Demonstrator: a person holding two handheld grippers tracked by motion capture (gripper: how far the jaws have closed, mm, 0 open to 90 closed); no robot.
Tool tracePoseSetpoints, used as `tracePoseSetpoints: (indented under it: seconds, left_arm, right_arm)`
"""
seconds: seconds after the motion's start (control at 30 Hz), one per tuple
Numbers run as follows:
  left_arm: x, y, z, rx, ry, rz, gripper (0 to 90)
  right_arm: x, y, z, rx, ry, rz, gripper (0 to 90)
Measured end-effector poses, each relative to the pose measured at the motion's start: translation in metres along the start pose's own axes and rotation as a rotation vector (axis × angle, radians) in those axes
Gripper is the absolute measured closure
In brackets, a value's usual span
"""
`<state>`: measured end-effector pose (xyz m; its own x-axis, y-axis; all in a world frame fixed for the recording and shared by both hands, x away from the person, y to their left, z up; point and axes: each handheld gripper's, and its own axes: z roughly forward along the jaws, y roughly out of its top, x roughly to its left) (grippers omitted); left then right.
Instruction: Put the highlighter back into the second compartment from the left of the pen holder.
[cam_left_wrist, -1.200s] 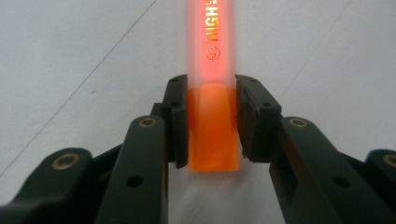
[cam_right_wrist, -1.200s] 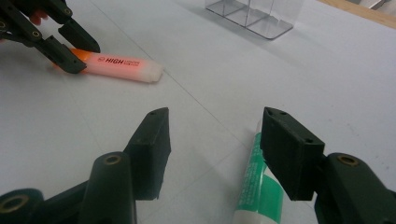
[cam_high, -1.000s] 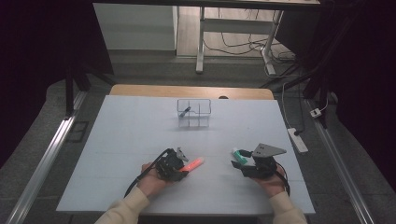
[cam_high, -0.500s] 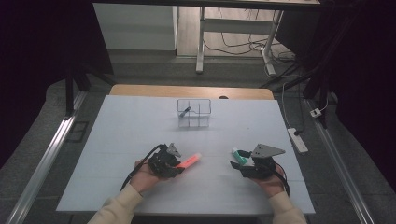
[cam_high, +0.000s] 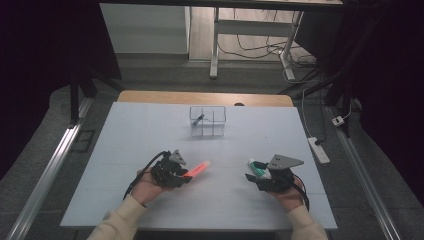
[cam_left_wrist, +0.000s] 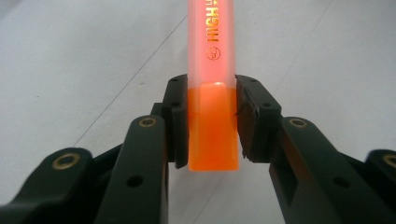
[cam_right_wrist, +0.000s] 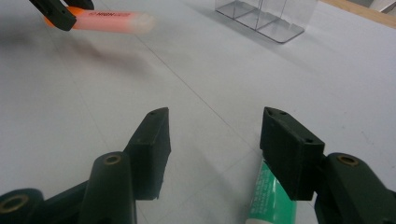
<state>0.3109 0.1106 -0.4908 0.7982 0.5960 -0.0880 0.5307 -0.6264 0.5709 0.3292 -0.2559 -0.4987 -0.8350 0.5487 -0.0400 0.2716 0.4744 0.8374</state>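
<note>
Near the lower left of the high view, the left gripper is clenched on the orange highlighter, whose free end has been turned a little more towards the clear organizer than half a second ago — a sign, probably, that it is carried there. Its translucent body glows pink-orange, with gold lettering. The right gripper is released, beside the green tube.

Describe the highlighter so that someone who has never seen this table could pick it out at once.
On the white table, look near the front edge, left of centre, where the left gripper is shut on the orange highlighter. It is a glowing orange-pink stick pointing right and away, unlike the green-and-white tube by the right gripper.
</note>
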Motion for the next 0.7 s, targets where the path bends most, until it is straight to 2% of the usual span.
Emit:
tracePoseSetpoints:
  seconds: [0.37,0.5,0.7]
  left_arm:
    - [0.001,-0.001,-0.004,-0.012,-0.018,0.002,66.3]
    - [-0.001,0.001,-0.003,-0.013,-0.03,0.009,66.2]
    - [-0.008,0.004,0.001,0.009,-0.042,0.058,66.2]
  right_arm:
    - [0.002,0.001,0.001,0.004,0.009,-0.006,41.8]
    - [0.006,0.005,0.003,0.002,0.027,-0.01,41.3]
    - [0.016,0.011,0.01,0.017,0.071,-0.025,40.4]
